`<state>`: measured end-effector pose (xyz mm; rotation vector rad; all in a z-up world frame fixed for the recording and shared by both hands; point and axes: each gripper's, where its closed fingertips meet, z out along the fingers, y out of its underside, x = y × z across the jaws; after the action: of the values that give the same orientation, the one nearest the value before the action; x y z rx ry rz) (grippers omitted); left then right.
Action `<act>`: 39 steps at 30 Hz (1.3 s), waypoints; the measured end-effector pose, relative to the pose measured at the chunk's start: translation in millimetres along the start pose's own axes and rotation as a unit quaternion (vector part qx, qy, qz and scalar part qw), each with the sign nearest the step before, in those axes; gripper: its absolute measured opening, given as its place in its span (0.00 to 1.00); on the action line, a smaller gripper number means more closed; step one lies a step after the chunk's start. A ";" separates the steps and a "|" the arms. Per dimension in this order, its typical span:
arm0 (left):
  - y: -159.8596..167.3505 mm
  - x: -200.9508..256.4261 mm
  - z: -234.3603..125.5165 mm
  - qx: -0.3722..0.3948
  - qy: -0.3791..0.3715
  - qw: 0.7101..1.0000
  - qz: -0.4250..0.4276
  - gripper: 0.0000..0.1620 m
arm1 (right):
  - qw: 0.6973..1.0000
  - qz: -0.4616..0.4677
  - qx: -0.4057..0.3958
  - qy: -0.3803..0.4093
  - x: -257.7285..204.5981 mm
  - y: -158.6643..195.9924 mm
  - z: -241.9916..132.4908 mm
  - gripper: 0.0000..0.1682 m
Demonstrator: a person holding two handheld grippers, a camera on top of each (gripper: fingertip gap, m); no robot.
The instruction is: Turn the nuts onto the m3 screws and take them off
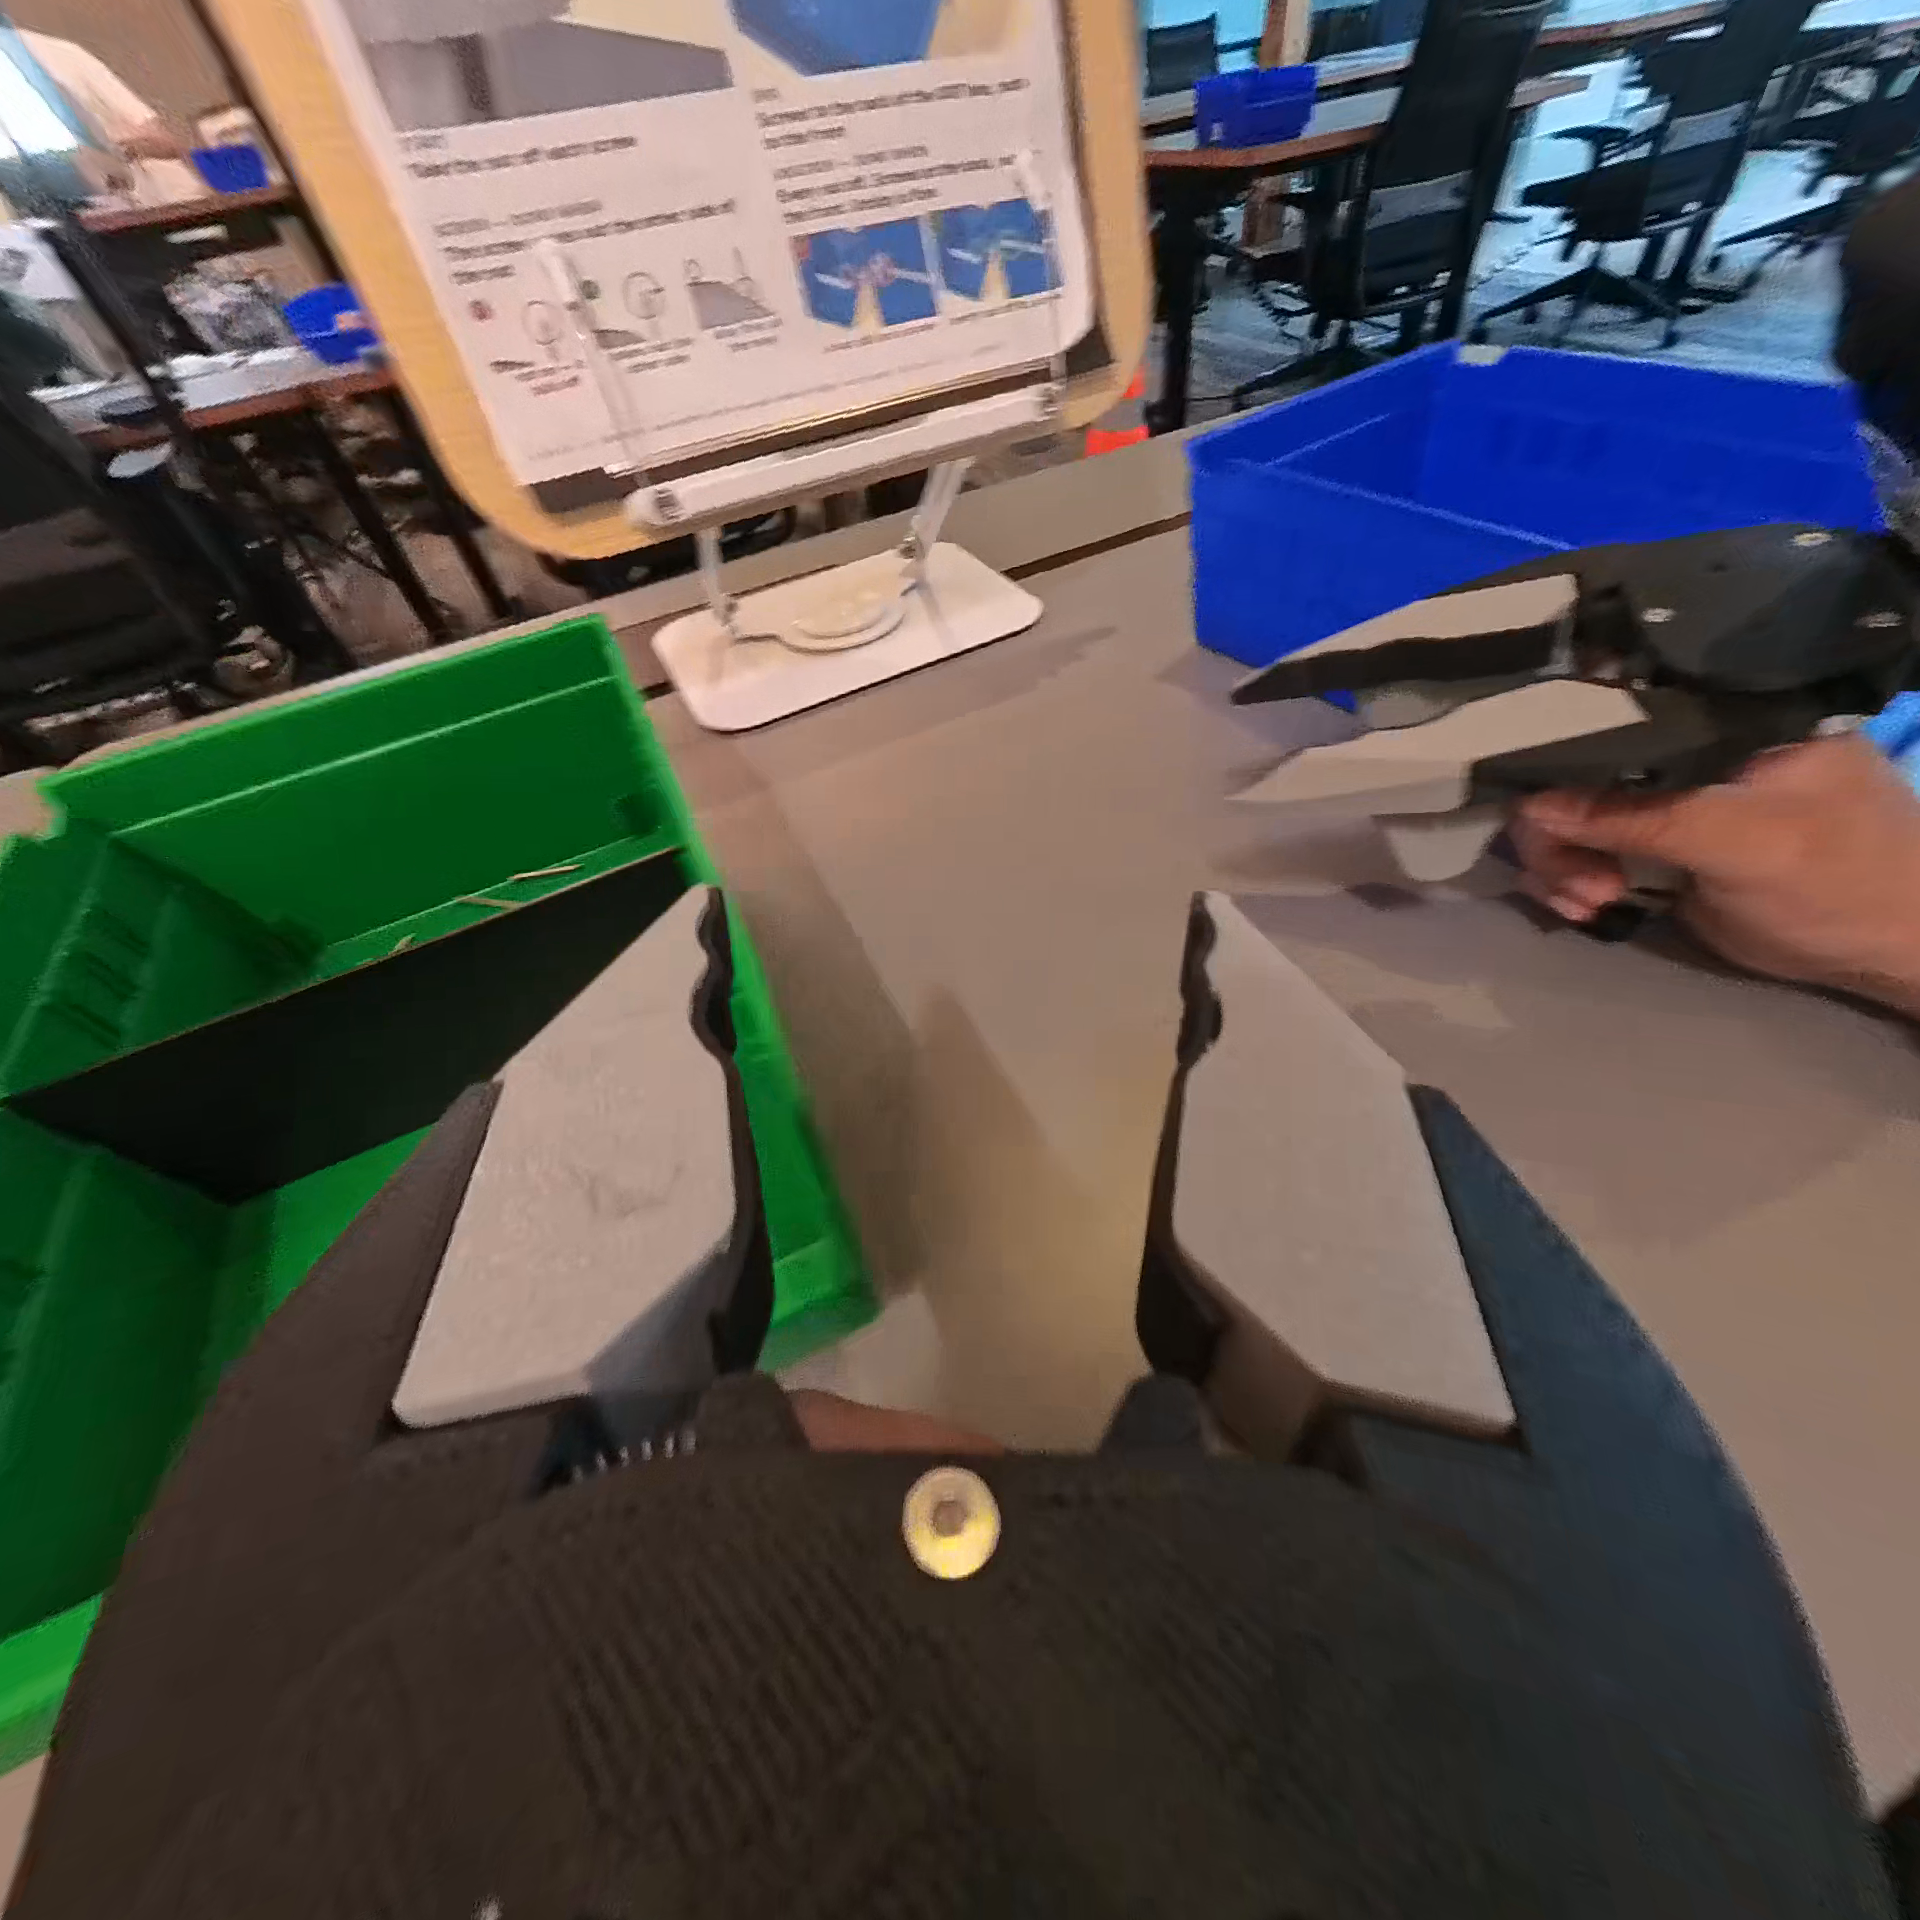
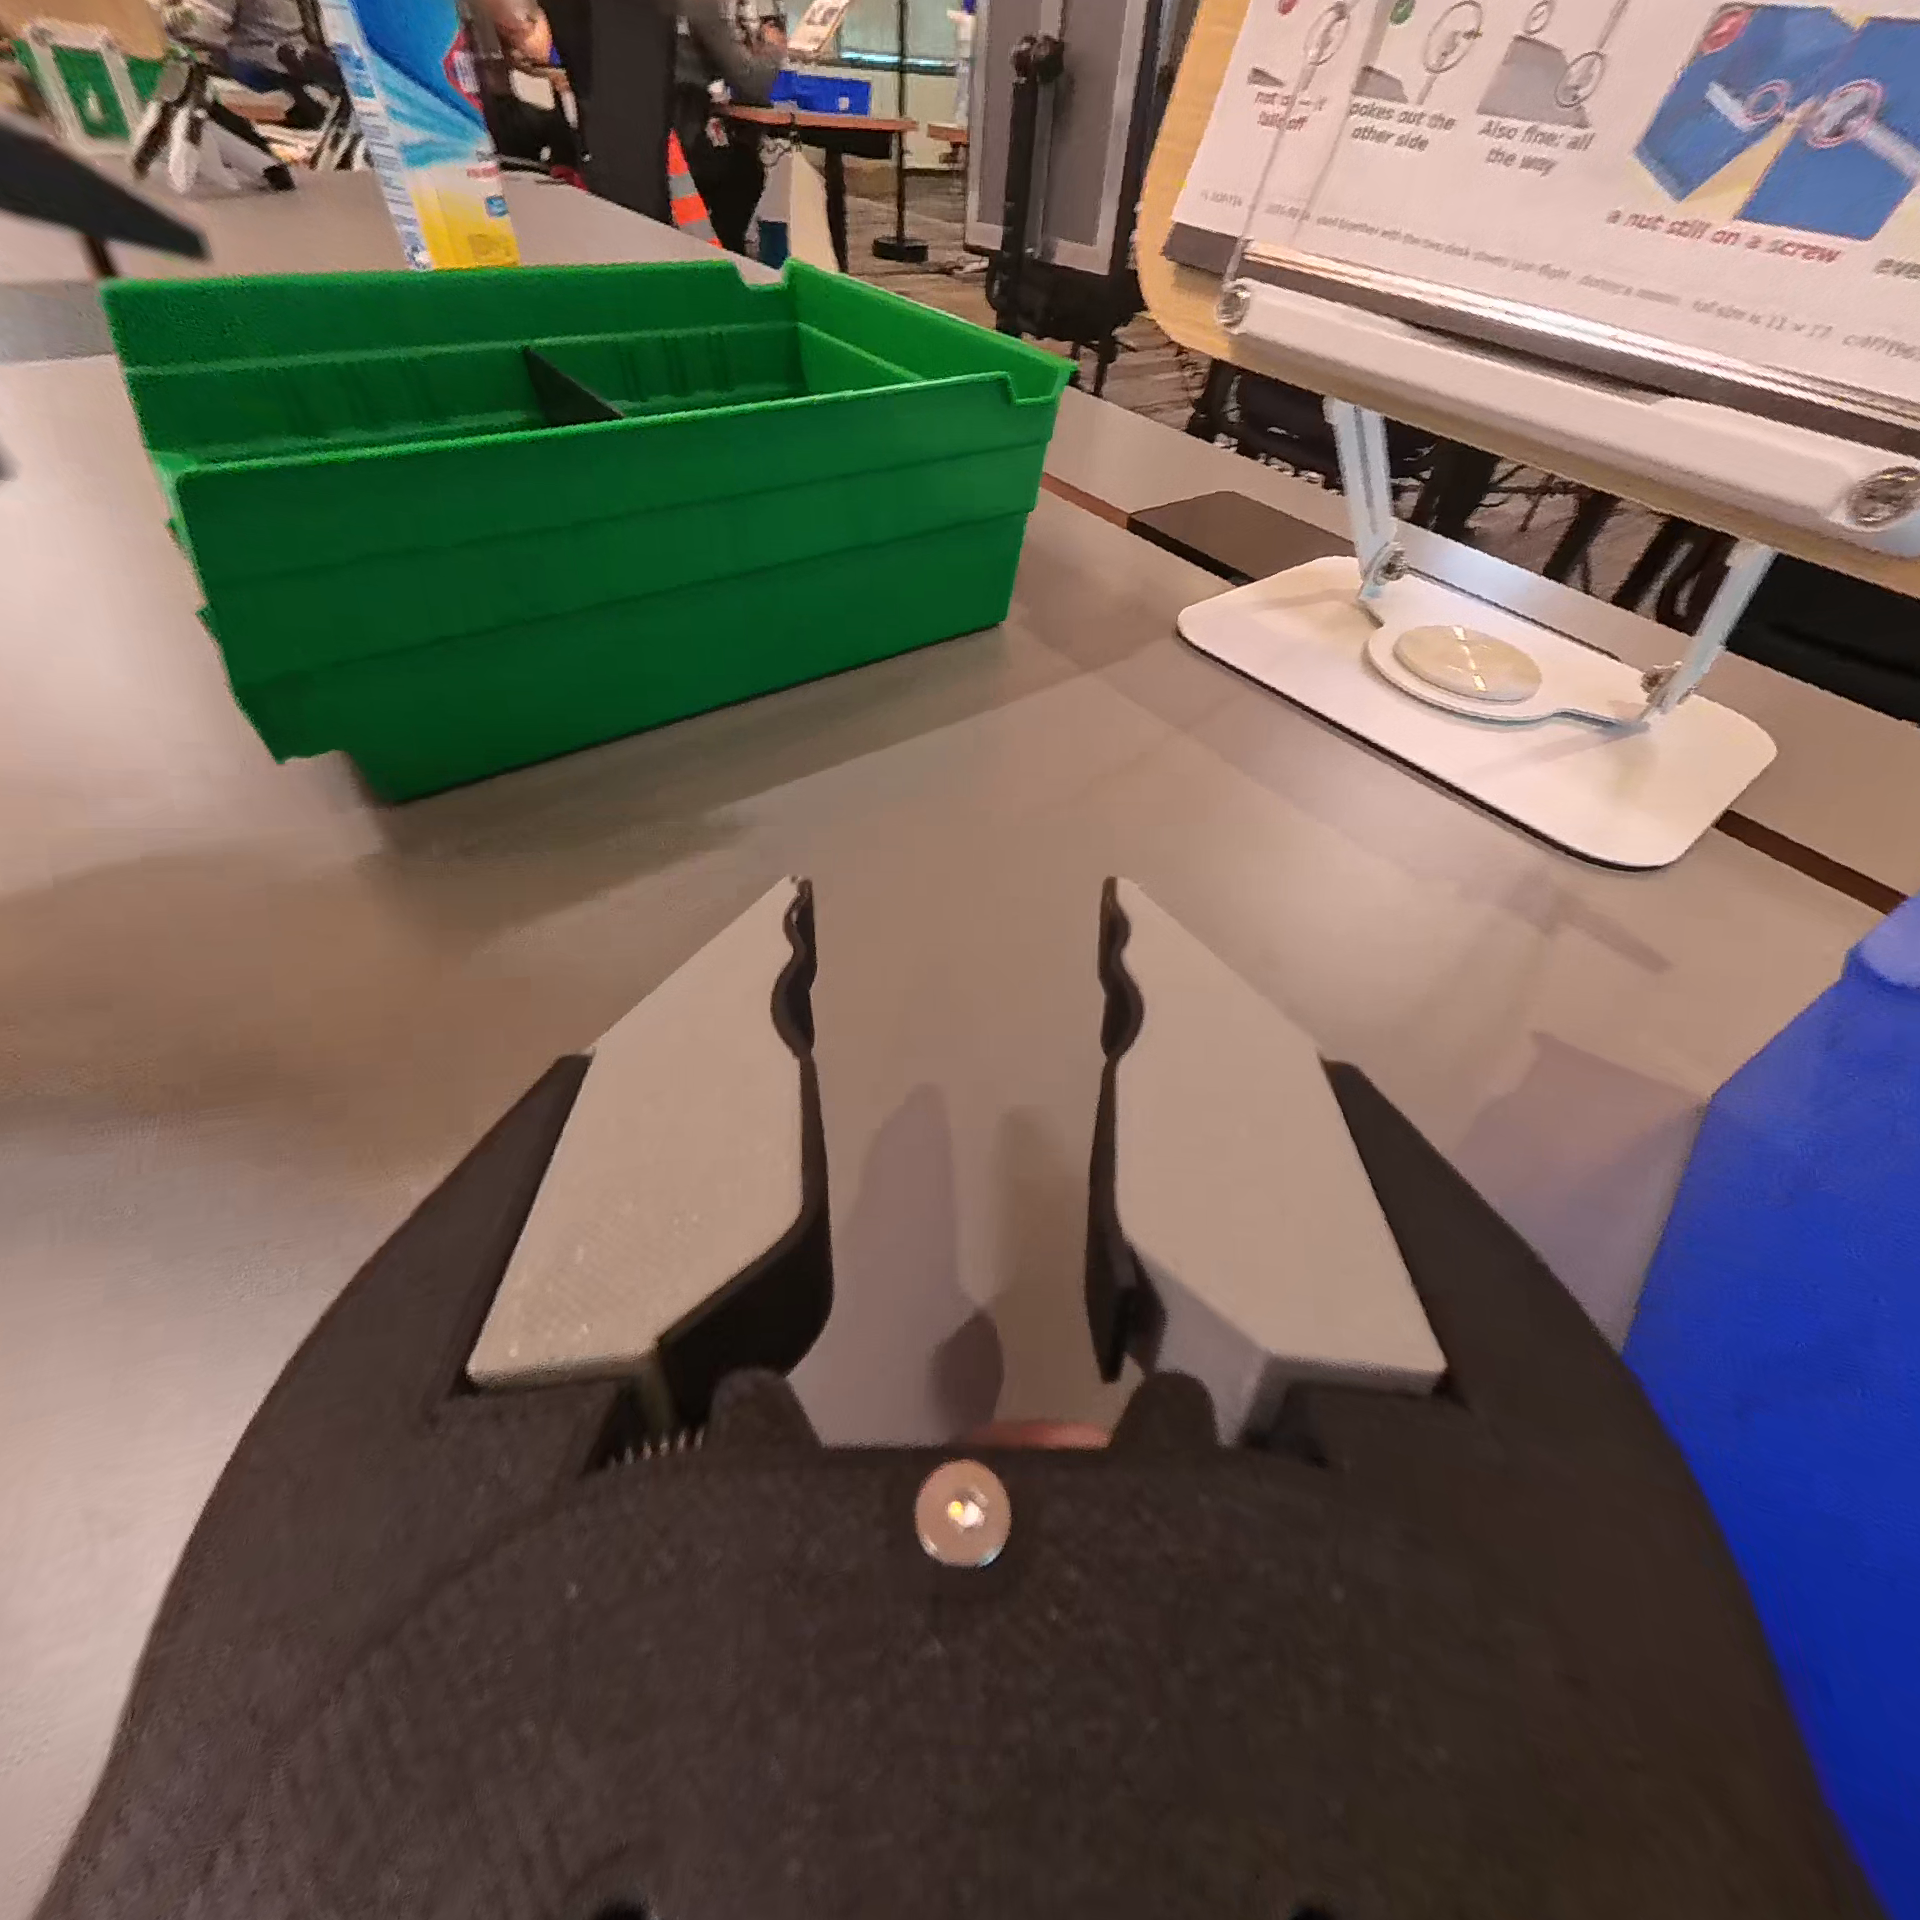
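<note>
Left gripper (image 1: 951,966): jaws wide apart, empty, above the grey table (image 1: 1039,831) beside the green bin (image 1: 364,790).
Right gripper (image 2: 956,935): jaws parted, empty, pointing toward the green bin (image 2: 623,582).
Screws and nuts: none visible; direction cannot be told.
Blue bin (image 1: 1351,540): far right.

Left gripper (image 1: 951,966), right gripper (image 2: 956,940); both agape

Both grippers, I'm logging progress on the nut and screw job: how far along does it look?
Done: nothing that shows; no nut or screw is clearly visible. In hand: nothing, the left gripper and right gripper are open and empty above the grey table. The green bin shows only its black divider and a few thin slivers; the blue bin interior is mostly hidden. All threading and unthreading seems left.
</note>
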<state>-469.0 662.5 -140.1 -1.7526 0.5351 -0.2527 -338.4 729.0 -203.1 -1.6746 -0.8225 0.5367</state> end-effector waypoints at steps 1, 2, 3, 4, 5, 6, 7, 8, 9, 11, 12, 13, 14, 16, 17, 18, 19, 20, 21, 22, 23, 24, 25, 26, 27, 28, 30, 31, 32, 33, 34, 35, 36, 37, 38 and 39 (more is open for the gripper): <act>2.6 -14.5 -3.0 -0.003 -0.019 1.000 -0.002 0.52 | 1.000 -0.006 -0.006 -0.005 -1.2 1.6 0.3 0.29; 5.7 -28.7 -5.6 -0.008 -0.037 0.999 -0.008 0.52 | 1.000 -0.016 -0.012 0.008 3.7 3.4 0.9 0.28; 8.0 -39.5 -8.3 -0.011 -0.047 0.999 -0.019 0.51 | 0.999 -0.018 -0.015 0.041 15.7 3.9 1.4 0.29; 8.7 -46.1 -11.1 -0.011 -0.047 0.998 -0.030 0.51 | 0.997 -0.006 -0.012 0.081 30.2 3.2 0.9 0.31; 7.9 -51.4 -14.0 -0.008 -0.048 0.998 -0.039 0.51 | 0.993 0.008 -0.015 0.117 44.3 4.6 -0.5 0.30; 6.5 -57.3 -16.9 -0.005 -0.053 0.998 -0.046 0.51 | 0.986 0.023 -0.028 0.161 61.2 9.5 -3.0 0.27; 4.7 -62.9 -19.7 -0.001 -0.060 0.997 -0.050 0.50 | 0.976 0.036 -0.046 0.209 79.1 16.0 -6.9 0.22; 3.1 -66.9 -22.1 0.003 -0.065 0.996 -0.054 0.50 | 0.963 0.048 -0.058 0.259 97.0 21.2 -12.5 0.15; 2.0 -68.4 -23.6 0.006 -0.066 0.996 -0.058 0.49 | 0.952 0.057 -0.067 0.292 109.5 24.7 -16.7 0.07; 1.7 -68.7 -24.4 0.008 -0.066 0.996 -0.062 0.49 | 0.936 0.062 -0.080 0.336 126.4 29.3 -22.6 0.00; 2.2 -68.5 -24.3 0.007 -0.067 0.996 -0.060 0.49 | 0.929 0.054 -0.082 0.358 133.8 28.8 -25.0 0.00; 2.9 -68.1 -23.9 0.004 -0.068 0.996 -0.059 0.49 | 0.918 0.041 -0.085 0.384 141.8 28.0 -28.0 0.00; 3.5 -67.8 -23.8 0.002 -0.068 0.996 -0.057 0.49 | 0.906 0.023 -0.090 0.413 150.2 27.1 -31.4 0.02; 3.2 -68.3 -24.7 0.003 -0.070 0.996 -0.057 0.49 | 0.882 -0.008 -0.108 0.459 163.4 27.6 -36.3 0.04; 2.8 -68.3 -25.3 0.005 -0.069 0.996 -0.059 0.49 | 0.875 -0.015 -0.116 0.469 167.4 28.3 -36.1 0.05; 3.0 -67.6 -25.4 0.006 -0.067 0.996 -0.062 0.49 | 0.871 -0.016 -0.122 0.476 170.9 29.3 -34.6 0.06; 3.6 -66.4 -25.0 0.007 -0.063 0.996 -0.066 0.49 | 0.868 -0.010 -0.128 0.479 174.0 30.7 -32.3 0.10; 4.3 -64.6 -24.1 0.006 -0.059 0.996 -0.067 0.49 | 0.867 -0.001 -0.134 0.481 177.1 32.6 -29.8 0.13; 5.3 -63.0 -22.9 0.004 -0.056 0.996 -0.066 0.49 | 0.866 0.008 -0.138 0.480 180.0 34.2 -26.9 0.15; 6.4 -61.8 -21.7 0.001 -0.056 0.996 -0.063 0.49 | 0.866 0.019 -0.141 0.479 183.4 35.6 -24.3 0.14; 7.2 -61.0 -20.6 -0.001 -0.056 0.997 -0.060 0.49 | 0.865 0.031 -0.140 0.481 188.1 36.5 -23.0 0.15; 7.7 -60.4 -19.7 -0.002 -0.056 0.997 -0.057 0.49 | 0.863 0.043 -0.135 0.485 193.8 36.6 -23.0 0.15; 8.1 -60.3 -19.0 -0.004 -0.056 0.997 -0.056 0.49 | 0.861 0.056 -0.130 0.489 199.9 36.9 -23.8 0.15; 7.6 -60.2 -18.9 -0.003 -0.055 0.997 -0.058 0.49 | 0.859 0.070 -0.127 0.492 205.6 38.0 -24.6 0.15; 6.9 -59.9 -18.9 0.000 -0.053 0.997 -0.060 0.49 | 0.855 0.081 -0.124 0.497 211.4 39.0 -26.2 0.15; 7.3 -59.9 -18.6 0.001 -0.052 0.997 -0.060 0.49 | 0.850 0.089 -0.121 0.504 216.7 39.6 -29.1 0.17; 10.0 -62.1 -17.0 -0.004 -0.055 0.997 -0.058 0.49 | 0.849 0.089 -0.115 0.508 219.6 38.2 -30.8 0.19; 11.1 -62.9 -15.8 -0.004 -0.055 0.997 -0.060 0.49 | 0.862 0.091 -0.109 0.487 213.0 35.1 -24.4 0.18; 12.4 -62.8 -14.4 -0.006 -0.052 0.997 -0.062 0.49 | 0.887 0.089 -0.106 0.441 197.8 29.5 -12.3 0.18; 13.5 -62.4 -13.0 -0.008 -0.048 0.997 -0.064 0.49 | 0.910 0.073 -0.107 0.394 179.1 21.0 -3.0 0.22; 14.2 -62.3 -12.2 -0.009 -0.046 0.997 -0.064 0.49 | 0.926 0.051 -0.104 0.361 160.8 8.8 0.4 0.28; 14.4 -62.7 -12.3 -0.010 -0.045 0.997 -0.063 0.49 | 0.941 0.028 -0.097 0.323 139.8 -5.8 1.2 0.29; 14.4 -63.3 -13.6 -0.010 -0.045 0.997 -0.061 0.49 | 0.958 0.013 -0.084 0.274 115.1 -21.1 -0.1 0.28; 13.9 -64.8 -15.6 -0.010 -0.046 0.997 -0.057 0.49 | 0.971 0.006 -0.065 0.230 91.5 -36.4 -6.6 0.30; 12.9 -67.0 -18.5 -0.008 -0.047 0.997 -0.055 0.49 | 0.982 -0.008 -0.050 0.180 66.8 -49.2 -17.0 0.34; 11.5 -69.5 -21.6 -0.005 -0.046 0.997 -0.056 0.48 | 0.991 -0.033 -0.046 0.118 40.4 -56.4 -30.8 0.37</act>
<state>-541.6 675.4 -137.9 -1.7975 0.3725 -0.2471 -303.4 746.3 -138.0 -1.7490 -0.7343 0.2515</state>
